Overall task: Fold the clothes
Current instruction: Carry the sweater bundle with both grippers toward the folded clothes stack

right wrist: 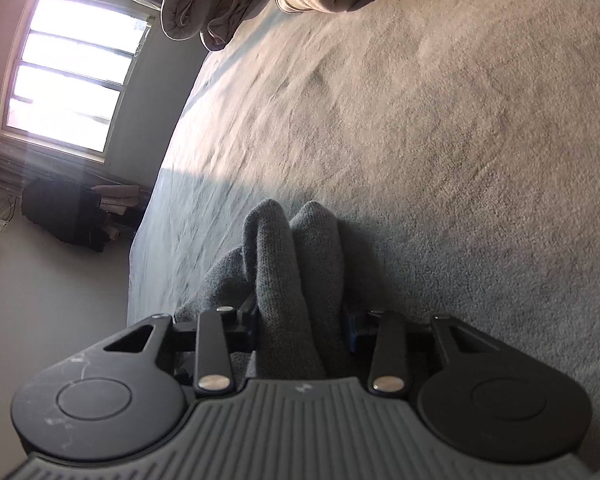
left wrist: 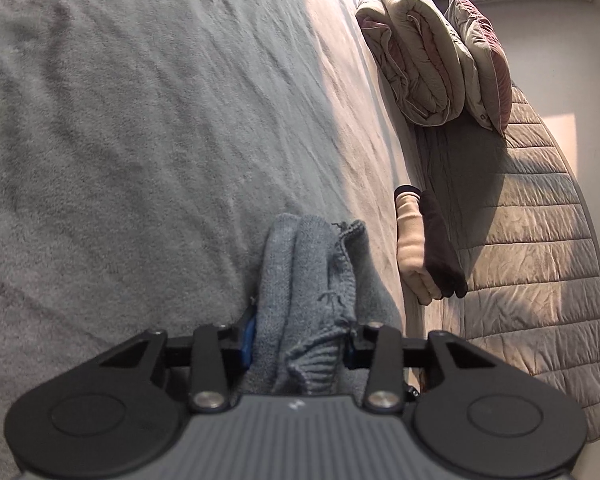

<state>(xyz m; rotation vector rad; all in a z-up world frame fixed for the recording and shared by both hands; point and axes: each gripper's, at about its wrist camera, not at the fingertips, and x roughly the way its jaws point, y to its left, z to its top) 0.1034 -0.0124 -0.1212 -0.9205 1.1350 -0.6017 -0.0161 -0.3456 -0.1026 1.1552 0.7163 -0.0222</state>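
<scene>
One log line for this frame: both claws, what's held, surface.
left claw: shut on grey knit garment | right claw: shut on grey knit garment | surface: grey blanket

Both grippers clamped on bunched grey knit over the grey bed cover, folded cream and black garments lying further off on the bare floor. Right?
One thing is off: the folded cream garment and black garment lie on the bed's quilted cover, not on the floor; the left wrist view shows it. The rest holds: left gripper and right gripper are each shut on bunched grey knit.
</scene>
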